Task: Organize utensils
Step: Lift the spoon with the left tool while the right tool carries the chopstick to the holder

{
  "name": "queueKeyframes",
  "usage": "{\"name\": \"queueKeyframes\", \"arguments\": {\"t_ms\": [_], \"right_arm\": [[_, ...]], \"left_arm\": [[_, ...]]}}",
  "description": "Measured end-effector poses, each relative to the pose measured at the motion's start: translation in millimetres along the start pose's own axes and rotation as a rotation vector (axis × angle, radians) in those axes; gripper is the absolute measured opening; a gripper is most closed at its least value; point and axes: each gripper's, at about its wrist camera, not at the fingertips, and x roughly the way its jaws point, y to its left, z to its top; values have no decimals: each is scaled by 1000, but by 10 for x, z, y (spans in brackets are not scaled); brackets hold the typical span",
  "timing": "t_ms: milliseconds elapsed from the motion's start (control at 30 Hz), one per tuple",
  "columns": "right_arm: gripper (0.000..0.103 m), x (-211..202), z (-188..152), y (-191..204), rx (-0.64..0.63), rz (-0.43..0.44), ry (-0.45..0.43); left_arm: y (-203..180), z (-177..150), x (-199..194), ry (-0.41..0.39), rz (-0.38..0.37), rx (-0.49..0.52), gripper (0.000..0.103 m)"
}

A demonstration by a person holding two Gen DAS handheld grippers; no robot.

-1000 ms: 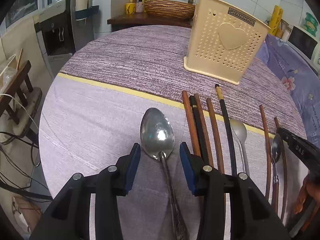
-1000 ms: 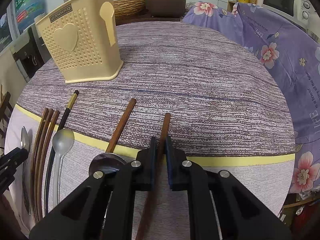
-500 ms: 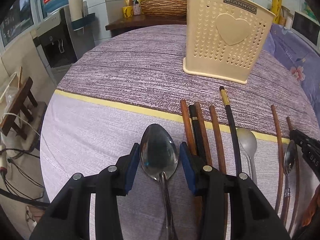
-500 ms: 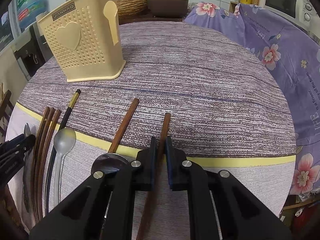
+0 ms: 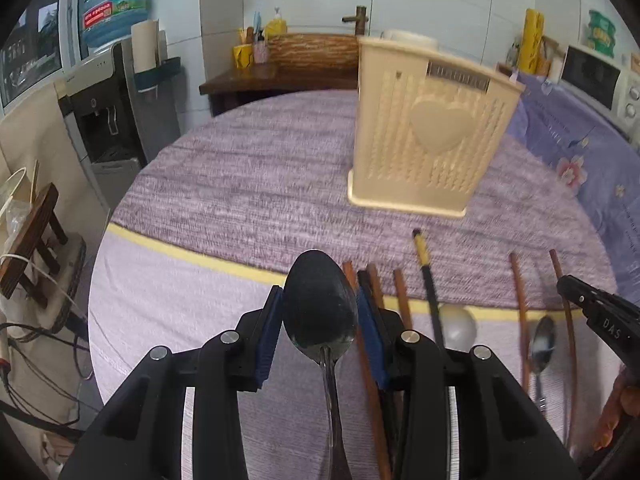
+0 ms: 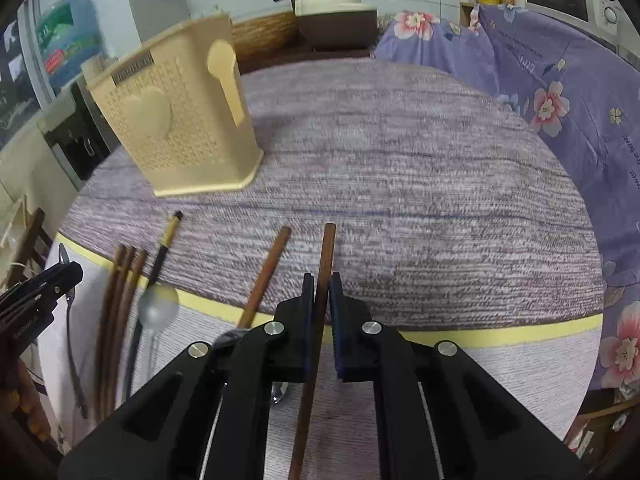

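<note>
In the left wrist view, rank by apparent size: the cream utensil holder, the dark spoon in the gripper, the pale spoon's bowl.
1. cream utensil holder, largest
2. dark spoon, though held close to the camera in the left gripper, so enlarged
3. pale spoon's bowl, smallest

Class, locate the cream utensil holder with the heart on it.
The cream utensil holder stands upright on the far part of the round table, beyond the row of chopsticks; upper left in the right wrist view.

Dark metal spoon (image 5: 320,304) and brown chopstick (image 6: 320,308) both gripped
</note>
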Motion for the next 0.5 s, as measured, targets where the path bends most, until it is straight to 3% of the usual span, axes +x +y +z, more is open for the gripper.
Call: {"name": "queueKeyframes", "arguments": {"t_ms": [233,500], "right_arm": [[8,-578,277,-92,9,33,-163],[7,-986,440,-160,3,30,-294]], "left_arm": [[36,230,-318,-99,-59,-4,38],[69,361,-510,-183,-66,0,38]]}}
